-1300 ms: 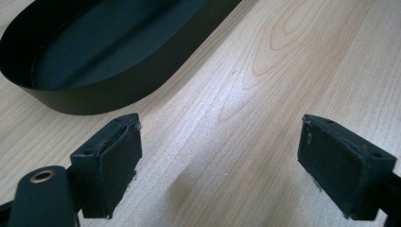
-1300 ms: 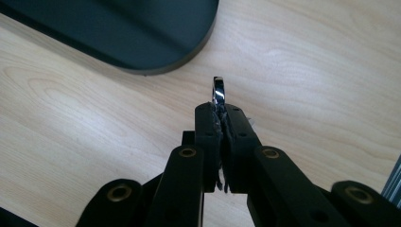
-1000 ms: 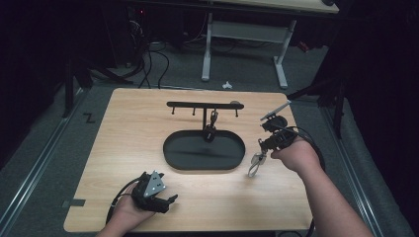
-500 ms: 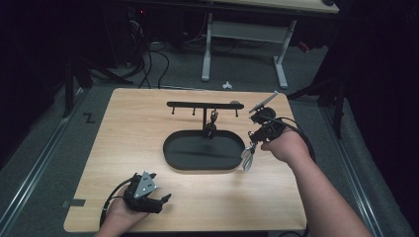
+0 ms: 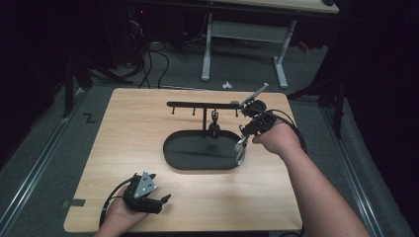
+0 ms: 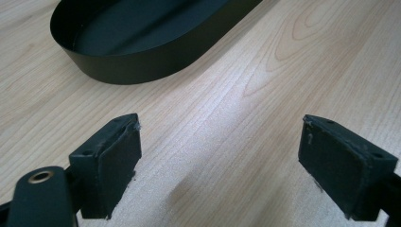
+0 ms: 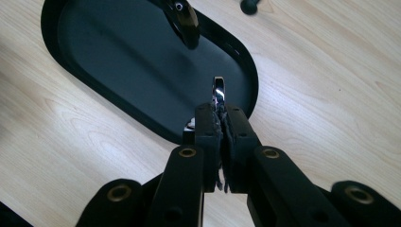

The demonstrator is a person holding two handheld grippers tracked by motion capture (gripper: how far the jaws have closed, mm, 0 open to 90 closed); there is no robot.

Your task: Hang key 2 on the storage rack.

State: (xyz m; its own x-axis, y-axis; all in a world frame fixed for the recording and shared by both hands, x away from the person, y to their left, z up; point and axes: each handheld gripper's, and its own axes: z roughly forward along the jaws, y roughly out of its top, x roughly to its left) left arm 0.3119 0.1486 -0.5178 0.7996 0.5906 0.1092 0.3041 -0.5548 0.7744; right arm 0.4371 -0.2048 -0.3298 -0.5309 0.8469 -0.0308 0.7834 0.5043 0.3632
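Hanging beside the tongs [image 5: 241, 143], rack [image 5: 207, 105] overhangs tray [image 5: 197, 163].

right gripper [image 5: 241, 143] carried from the table's right edge inward, its clamped shiny metal utensil [image 5: 241, 149] now hanging over the black oval tray's [image 5: 173, 154] right end

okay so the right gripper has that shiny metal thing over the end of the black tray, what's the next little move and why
Probably lift it toward the rack behind the black tray. The right gripper is shut on a shiny metal piece, which hangs over the tray's end, below the rack's free hooks. The left gripper rests open near the table's front edge.
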